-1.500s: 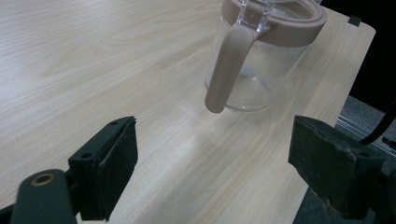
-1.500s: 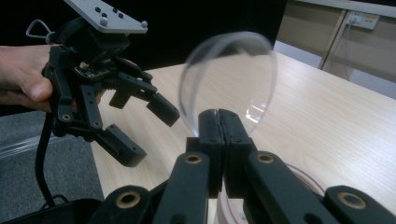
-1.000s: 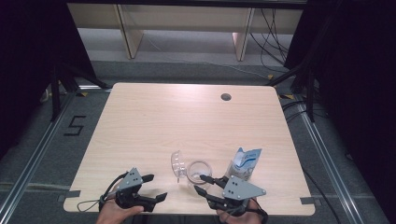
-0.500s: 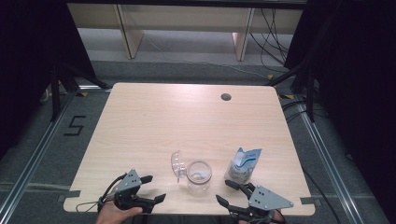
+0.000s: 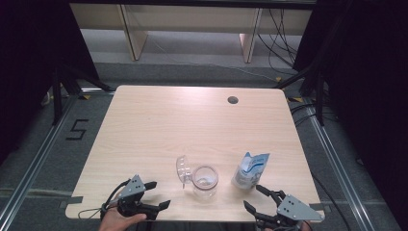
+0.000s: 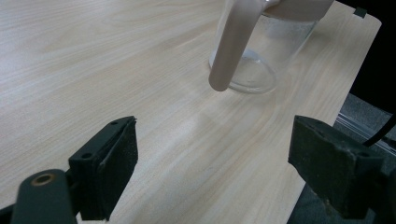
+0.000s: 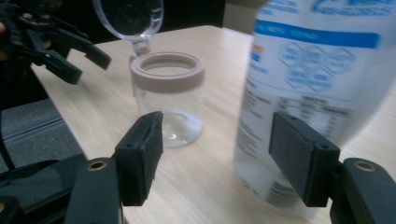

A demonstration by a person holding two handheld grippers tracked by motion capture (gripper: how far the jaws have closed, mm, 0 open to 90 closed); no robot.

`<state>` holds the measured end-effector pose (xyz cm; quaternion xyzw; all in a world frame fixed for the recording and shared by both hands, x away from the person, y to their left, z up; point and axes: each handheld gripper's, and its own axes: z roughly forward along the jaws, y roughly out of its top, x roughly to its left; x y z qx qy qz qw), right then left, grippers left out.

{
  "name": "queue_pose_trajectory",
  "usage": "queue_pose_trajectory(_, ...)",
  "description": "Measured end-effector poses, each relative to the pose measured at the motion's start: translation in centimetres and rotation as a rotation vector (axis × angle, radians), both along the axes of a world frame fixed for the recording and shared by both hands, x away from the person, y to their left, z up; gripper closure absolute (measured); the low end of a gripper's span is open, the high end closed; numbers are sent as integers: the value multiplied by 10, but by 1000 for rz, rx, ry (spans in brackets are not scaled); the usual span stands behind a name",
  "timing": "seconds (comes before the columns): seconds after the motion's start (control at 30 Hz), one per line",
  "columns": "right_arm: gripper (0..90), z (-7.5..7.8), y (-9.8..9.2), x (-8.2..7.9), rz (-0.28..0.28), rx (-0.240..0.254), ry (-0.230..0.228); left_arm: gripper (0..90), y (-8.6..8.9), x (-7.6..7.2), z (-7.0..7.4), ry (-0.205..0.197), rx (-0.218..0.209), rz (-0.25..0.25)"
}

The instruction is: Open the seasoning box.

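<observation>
High view: nearest, at the surface's (image 5: 144, 120) front edge, the left gripper (image 5: 156, 195) sits spread and empty, left of the glass jar (image 5: 205, 181); the right gripper (image 5: 260, 198) has just been opening, nothing pinched, its jaws wide just short of the refill pouch (image 5: 250, 169); the pouch stands upright, right of the jar and apart from it; the jar's hinged lid (image 5: 182, 168) is swung open to its left. Judging the grab ahead: close squarely on the pouch's lower body, gently, since soft sides buckle; steady the jar if pouring follows.
</observation>
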<state>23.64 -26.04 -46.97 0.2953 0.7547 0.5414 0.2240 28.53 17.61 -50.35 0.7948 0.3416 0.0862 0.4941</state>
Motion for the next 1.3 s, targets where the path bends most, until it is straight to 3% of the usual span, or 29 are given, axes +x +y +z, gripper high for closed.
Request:
queue_pose_trajectory(0.03, 321, -2, -6, 2, -23, 2, 2, 153, 0, 0, -1, 0, -3, -1)
queue_pose_trajectory(0.1, 318, -3, -9, 3, -11, 3, 15, 153, 0, 0, -1, 2, 5, -2)
queue_pose_trajectory(0.13, 304, -4, -14, 5, -32, -9, -13, 153, 0, 0, -1, 6, 5, 2)
queue_pose_trajectory(0.17, 281, -5, -16, 6, -33, -4, 1, 153, 1, 1, -1, 3, 21, -7)
queue_pose_trajectory(0.3, 236, -8, -24, 13, -45, -14, -19, 153, 1, 1, -1, 1, 20, -11)
queue_pose_trajectory(0.37, 217, -11, -29, 18, -49, -7, 2, 153, 1, 1, -2, 1, 19, -9)
queue_pose_trajectory(0.43, 213, -13, -29, 18, -67, 15, 4, 153, 0, 1, -2, 2, 4, -3)
queue_pose_trajectory(0.47, 202, -13, -29, 17, -81, 17, 37, 153, 0, 1, -2, 2, 5, -2)
queue_pose_trajectory(0.5, 188, -14, -31, 22, -71, -11, 2, 153, 1, 1, -2, 2, 14, -3)
queue_pose_trajectory(0.53, 190, -16, -30, 24, -73, 8, 27, 153, 0, 1, -3, 10, 4, 4)
queue_pose_trajectory(0.63, 178, -17, -30, 27, -66, 7, 23, 153, 1, 1, -3, 9, 2, 5)
queue_pose_trajectory(0.67, 165, -18, -30, 30, -74, -1, -7, 153, 1, 1, -3, 14, 2, 8)
queue_pose_trajectory(0.83, 156, -20, -30, 36, -54, 8, 10, 153, 0, 1, -3, 14, -13, 16)
queue_pose_trajectory(1.0, 155, -23, -28, 42, -60, 6, 5, 153, 1, 2, -3, 4, 8, 4)
queue_pose_trajectory(1.1, 155, -24, -26, 42, -72, 0, 34, 153, 1, 2, -4, -1, 10, 5)
queue_pose_trajectory(1.13, 156, -24, -26, 45, -64, -7, 8, 153, 1, 2, -4, 0, 9, 5)
queue_pose_trajectory(1.23, 155, -25, -24, 48, -51, -11, -14, 153, 0, 2, -4, 6, 6, 8)
queue_pose_trajectory(1.3, 154, -25, -21, 49, -37, 6, 1, 153, 0, 1, -5, 26, 0, 14)
